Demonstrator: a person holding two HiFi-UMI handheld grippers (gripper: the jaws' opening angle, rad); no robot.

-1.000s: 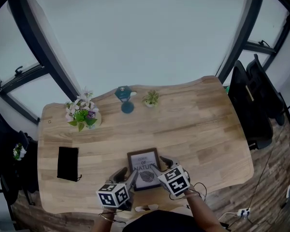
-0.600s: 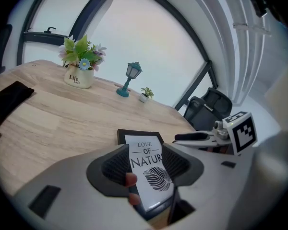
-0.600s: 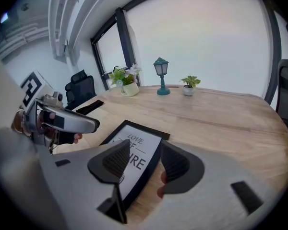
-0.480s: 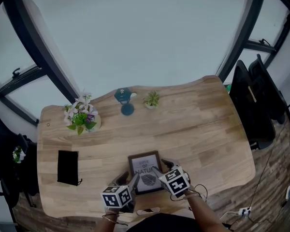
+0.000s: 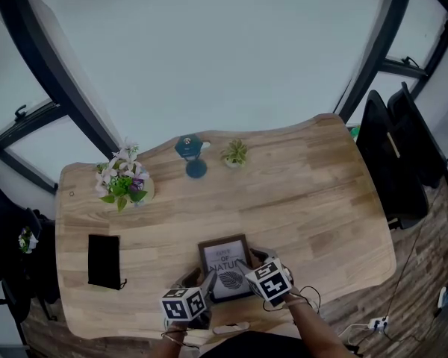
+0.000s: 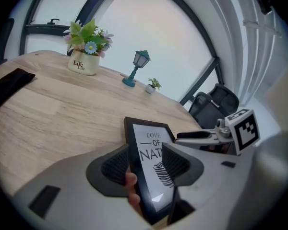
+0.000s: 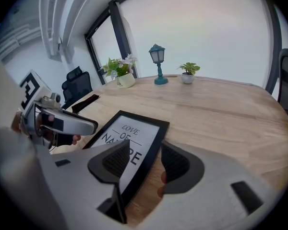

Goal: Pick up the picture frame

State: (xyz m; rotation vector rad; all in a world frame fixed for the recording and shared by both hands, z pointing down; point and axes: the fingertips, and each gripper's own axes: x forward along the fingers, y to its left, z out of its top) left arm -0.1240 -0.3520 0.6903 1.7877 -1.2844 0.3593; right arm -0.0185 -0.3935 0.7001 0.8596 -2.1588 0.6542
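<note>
The black picture frame point(image 5: 225, 262) with a white "LOVE OF NATURE" print sits near the front edge of the wooden table point(image 5: 306, 200). My left gripper point(image 5: 206, 280) holds its left side and my right gripper point(image 5: 243, 269) its right side. In the left gripper view the frame point(image 6: 149, 147) stands tilted between the jaws of the left gripper point(image 6: 146, 164), one pad on its face and one behind it. In the right gripper view the right gripper point(image 7: 145, 159) is shut across the frame's point(image 7: 129, 133) right border in the same way.
A teal lantern point(image 5: 193, 155), a small potted plant point(image 5: 234, 154) and a flower pot point(image 5: 121, 183) stand along the table's far edge. A black pouch point(image 5: 104, 261) lies at the left. Dark chairs point(image 5: 396, 162) stand beyond the right end.
My left gripper has edged right, closer in on the frame's left side. The right gripper and the frame have barely moved.
</note>
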